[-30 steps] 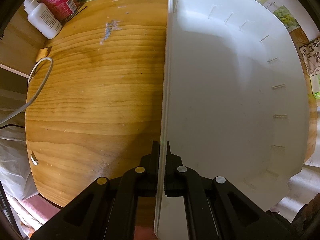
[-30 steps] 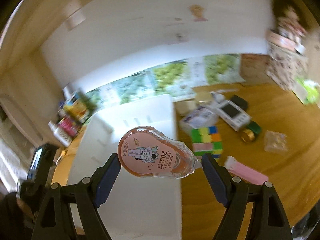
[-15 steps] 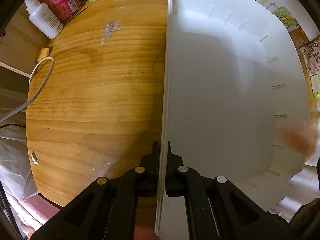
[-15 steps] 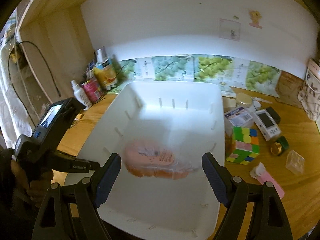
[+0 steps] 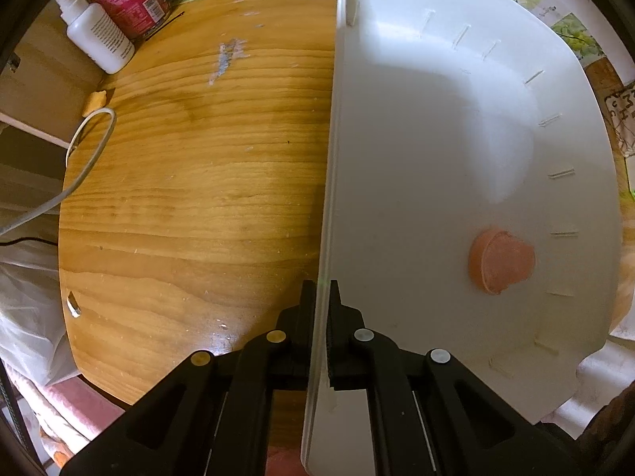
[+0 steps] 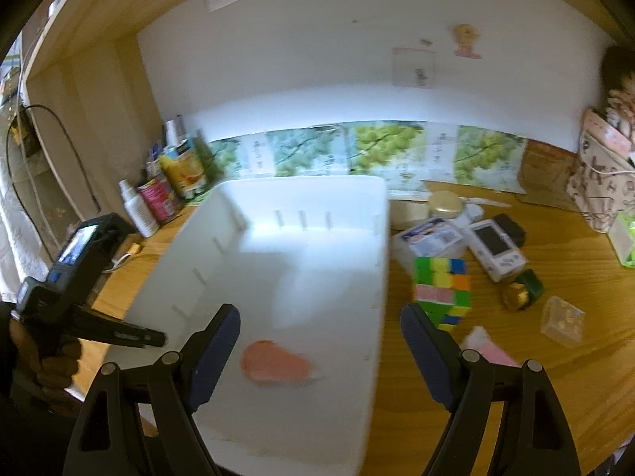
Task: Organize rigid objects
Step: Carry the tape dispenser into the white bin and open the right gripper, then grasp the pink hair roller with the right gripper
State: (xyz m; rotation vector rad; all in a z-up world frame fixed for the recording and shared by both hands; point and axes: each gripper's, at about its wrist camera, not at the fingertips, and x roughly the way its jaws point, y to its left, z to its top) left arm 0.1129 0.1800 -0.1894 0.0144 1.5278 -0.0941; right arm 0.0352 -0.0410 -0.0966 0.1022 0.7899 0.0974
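Left gripper (image 5: 322, 297): I have it pointing straight down, its jaws closed tight on the left wall of the white bin (image 5: 416, 158); one finger sits outside the wall, the other inside.
Left gripper, seen from my right wrist camera (image 6: 152, 337): it shows at the bin's left rim, held in a hand (image 6: 43, 361) low at the picture's left edge.
Right gripper (image 6: 319, 353): I see its blue-padded jaws spread wide with nothing between the pads; it hangs over the near end of the bin, tilted downward.
Pink correction tape (image 6: 276, 365): it lies on the bin floor near the front, blurred in the right wrist view, below the gap between my right fingers and touching neither.
Pink correction tape, left wrist view (image 5: 501, 260): it rests on the floor close to the bin's right wall, well apart from my left gripper.
White bin (image 6: 301, 261): it stands on the wooden desk (image 5: 190, 182); I see nothing in it besides the tape.
Right of the bin: a colour cube (image 6: 442, 291) just beside its wall, then a small white device (image 6: 498, 246), a clear little box (image 6: 563, 321) and a pink item (image 6: 490, 351).
Left of the bin: a white bottle (image 5: 99, 35) and a red can (image 5: 133, 0) at the desk's far corner, and a white cable (image 5: 79, 158) at its edge.
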